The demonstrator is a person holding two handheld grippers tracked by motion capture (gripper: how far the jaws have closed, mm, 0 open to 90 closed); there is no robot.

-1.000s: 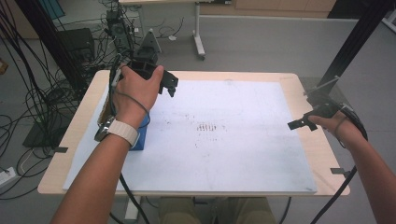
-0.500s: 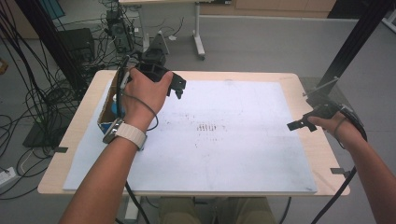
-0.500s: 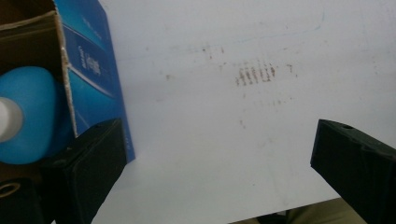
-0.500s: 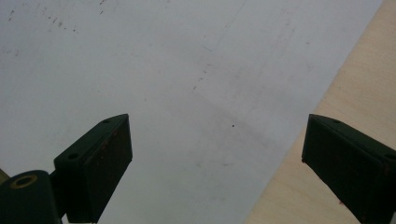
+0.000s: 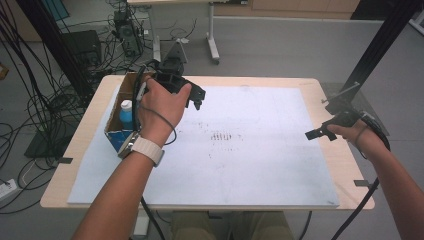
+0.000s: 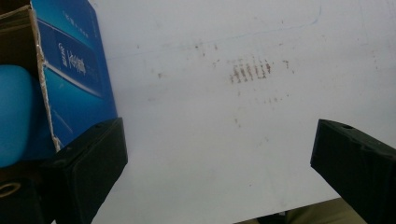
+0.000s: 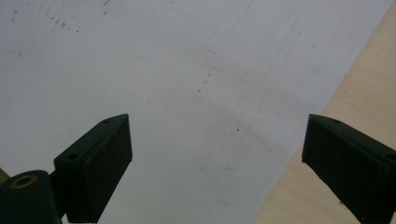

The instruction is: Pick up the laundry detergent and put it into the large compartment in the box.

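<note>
- The left hand-held gripper (image 5: 196, 97) hovers over the bench's (image 5: 327, 90) far-left part, just beside the open cardboard box (image 5: 116, 131); its jaws are spread wide and released, with nothing between them.
- In the left gripper view, the box's blue side (image 6: 74, 79) lies next to the left jaw, and a blue rounded thing (image 6: 16, 112) sits inside it.
- In the high view, a blue bottle with a white cap (image 5: 126, 112) stands in the box.
- The box rests at the left edge of the white sheet (image 5: 260, 165).
- The right hand-held gripper (image 5: 320, 132) hangs near the sheet's right edge, jaws wide apart and empty.
</note>
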